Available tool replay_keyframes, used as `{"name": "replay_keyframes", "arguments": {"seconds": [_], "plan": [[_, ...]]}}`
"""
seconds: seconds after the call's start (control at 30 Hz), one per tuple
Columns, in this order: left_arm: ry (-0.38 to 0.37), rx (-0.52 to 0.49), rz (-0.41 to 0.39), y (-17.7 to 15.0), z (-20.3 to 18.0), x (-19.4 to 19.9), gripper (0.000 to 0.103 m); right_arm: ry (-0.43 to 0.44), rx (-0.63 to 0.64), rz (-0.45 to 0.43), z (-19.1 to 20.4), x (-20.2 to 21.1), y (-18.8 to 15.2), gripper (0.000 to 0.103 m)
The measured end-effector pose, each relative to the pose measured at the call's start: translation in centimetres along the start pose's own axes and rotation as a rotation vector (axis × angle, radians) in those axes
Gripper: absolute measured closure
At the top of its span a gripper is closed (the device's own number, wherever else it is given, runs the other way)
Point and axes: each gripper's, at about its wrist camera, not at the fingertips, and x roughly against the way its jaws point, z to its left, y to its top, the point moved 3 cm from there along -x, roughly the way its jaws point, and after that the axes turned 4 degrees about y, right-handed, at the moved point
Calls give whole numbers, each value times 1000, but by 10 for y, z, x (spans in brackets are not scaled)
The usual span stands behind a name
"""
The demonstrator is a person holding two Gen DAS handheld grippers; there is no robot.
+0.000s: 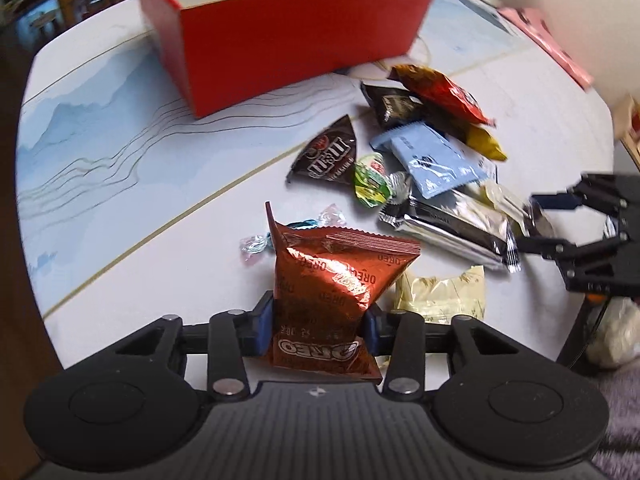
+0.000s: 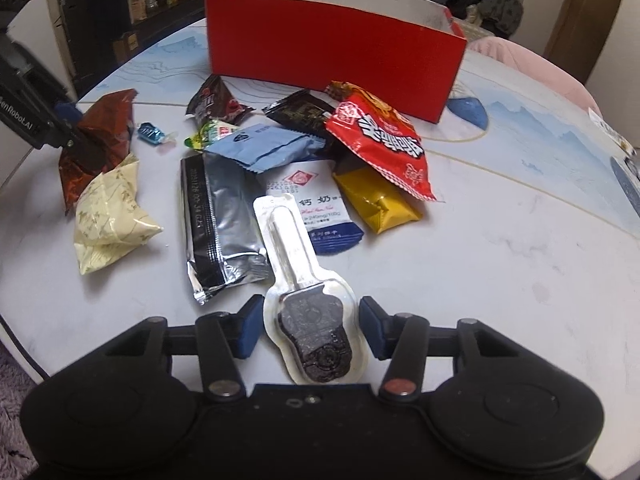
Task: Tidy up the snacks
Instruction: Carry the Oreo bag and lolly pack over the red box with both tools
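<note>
Your left claw [image 1: 320,328] is squeezing the brown Oreo bag [image 1: 332,280]. Both blue pads press into its sides, so you have it. The bag is near the front edge of the tabletop [image 1: 140,200], not yet in the box.

Your right claw [image 2: 308,332] sits around the clear pack with the dark cookie pop [image 2: 312,320]. The pack lies flat on the tabletop between the pads. You can see a small gap on each side, so the claw is not pinching it yet.

The red box [image 2: 332,48] stands open at the back of the tabletop. From what shows of its white inside, nothing is in it, but you cannot see the bottom.

So the job looks like it has only just begun. Almost all the snacks are still in a loose pile in front of the box: the red bag [image 2: 380,140], the yellow pack [image 2: 376,204], the light blue pack [image 2: 268,148], the silver pack [image 2: 224,216], the cream bag [image 2: 112,216], the little blue candy [image 2: 150,133] and more. All of these still need to go in.
</note>
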Motion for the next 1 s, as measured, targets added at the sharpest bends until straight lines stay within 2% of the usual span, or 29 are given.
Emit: {"name": "replay_keyframes", "arguments": {"seconds": [0.07, 0.33, 0.53, 0.83, 1.0], "plan": [[8, 27, -11, -3, 0, 2, 68, -20, -20, -5, 0, 0, -1, 53], [48, 149, -51, -16, 3, 14, 69, -83, -149, -35, -6, 12, 0, 53], [60, 280, -102, -21, 9, 45, 69, -110, -204, -83, -1, 37, 6, 53], [77, 283, -204, -14, -11, 98, 69, -129, -245, -149, 10, 77, 33, 53], [75, 282, -215, -2, -16, 110, 69, -128, -243, -170, 13, 90, 58, 53]]}}
